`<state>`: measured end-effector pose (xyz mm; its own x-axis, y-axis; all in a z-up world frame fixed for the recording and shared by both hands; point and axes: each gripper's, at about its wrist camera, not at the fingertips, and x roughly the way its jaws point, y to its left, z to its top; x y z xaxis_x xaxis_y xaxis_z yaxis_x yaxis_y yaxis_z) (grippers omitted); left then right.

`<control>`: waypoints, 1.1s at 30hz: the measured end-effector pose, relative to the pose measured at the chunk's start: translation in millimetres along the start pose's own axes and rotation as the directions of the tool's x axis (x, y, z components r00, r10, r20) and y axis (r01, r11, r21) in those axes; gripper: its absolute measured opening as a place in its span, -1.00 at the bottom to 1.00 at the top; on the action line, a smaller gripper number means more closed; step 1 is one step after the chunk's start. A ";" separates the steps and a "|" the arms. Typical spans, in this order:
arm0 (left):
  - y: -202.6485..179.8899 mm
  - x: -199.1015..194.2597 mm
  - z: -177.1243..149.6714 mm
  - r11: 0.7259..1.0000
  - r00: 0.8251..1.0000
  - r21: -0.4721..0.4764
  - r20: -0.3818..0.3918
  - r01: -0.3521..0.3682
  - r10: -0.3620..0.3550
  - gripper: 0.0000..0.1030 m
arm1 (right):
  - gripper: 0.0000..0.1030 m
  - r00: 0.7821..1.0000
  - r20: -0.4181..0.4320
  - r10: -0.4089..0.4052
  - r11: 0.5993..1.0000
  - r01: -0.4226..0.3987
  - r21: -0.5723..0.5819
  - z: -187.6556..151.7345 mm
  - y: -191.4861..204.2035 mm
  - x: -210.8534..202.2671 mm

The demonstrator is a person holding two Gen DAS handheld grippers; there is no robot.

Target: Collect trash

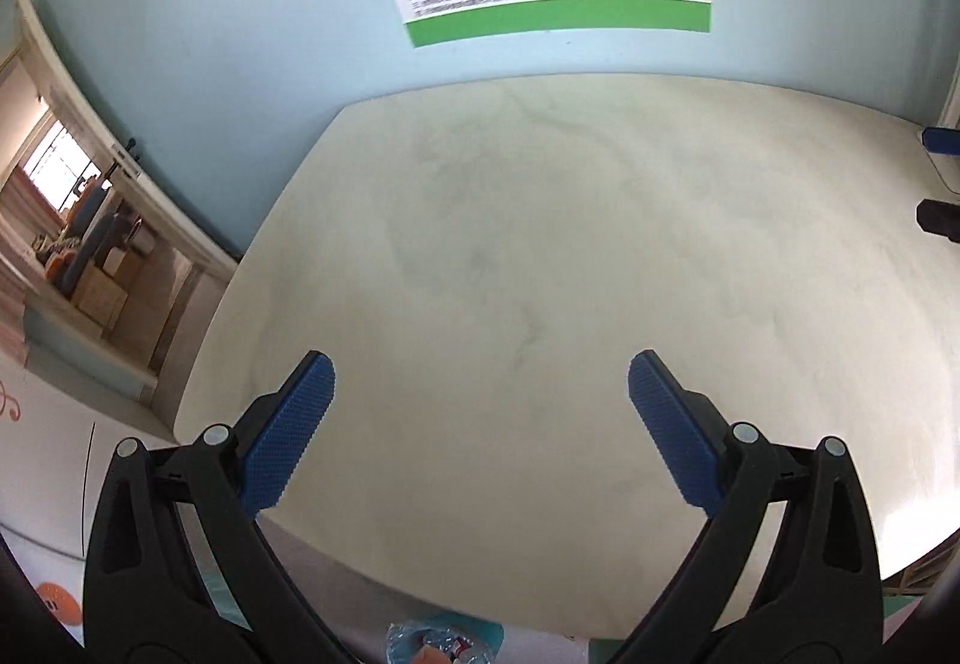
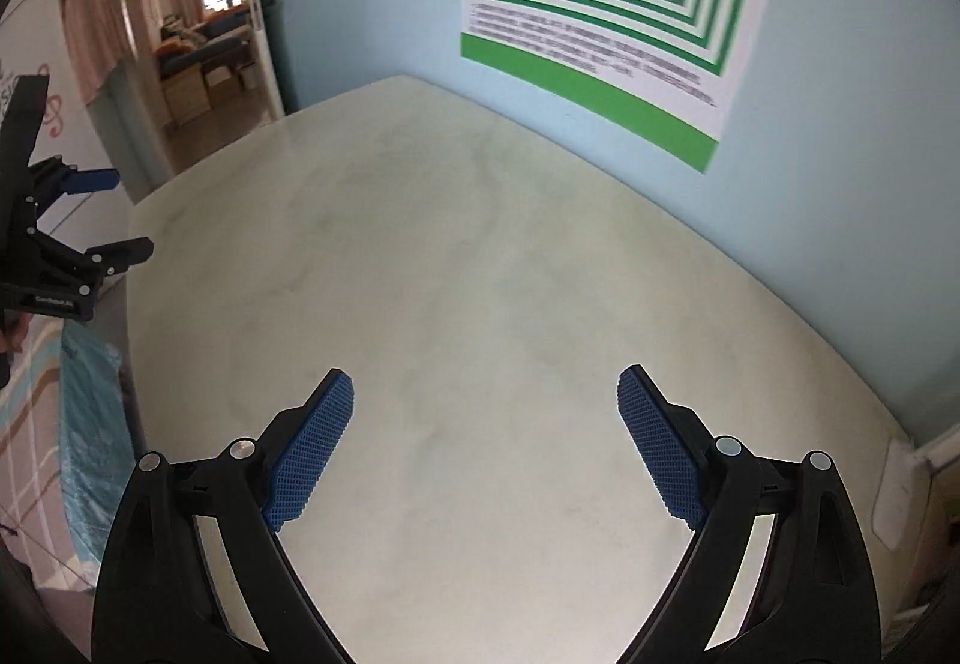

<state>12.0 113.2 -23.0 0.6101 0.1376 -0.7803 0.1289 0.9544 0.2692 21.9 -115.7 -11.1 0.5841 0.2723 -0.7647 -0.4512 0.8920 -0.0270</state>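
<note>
left gripper (image 1: 480,382) jaws spread | right gripper (image 2: 485,394) jaws spread | bag (image 1: 444,641) holds bottle

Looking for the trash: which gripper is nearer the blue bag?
The left gripper: the blue bag sits just below it, beside the table; the right gripper is out over the table.

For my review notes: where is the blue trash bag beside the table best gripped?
Probably its upper rim, pinched from above by the left gripper: the blue trash bag stands below the table edge, mouth up, and thin film should fold easily.
</note>
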 end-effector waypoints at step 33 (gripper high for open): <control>-157.6 37.6 18.2 0.928 0.947 0.205 0.020 0.311 -0.322 0.87 | 0.73 0.958 -0.064 -0.280 0.805 0.271 0.527 -101.4 -41.9 -57.0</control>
<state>28.8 -36.9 -84.5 0.5512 -0.1822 -0.8142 0.4697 0.8743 0.1223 -60.9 -205.2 -31.6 0.6425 -0.0119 -0.7662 0.1504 0.9824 0.1109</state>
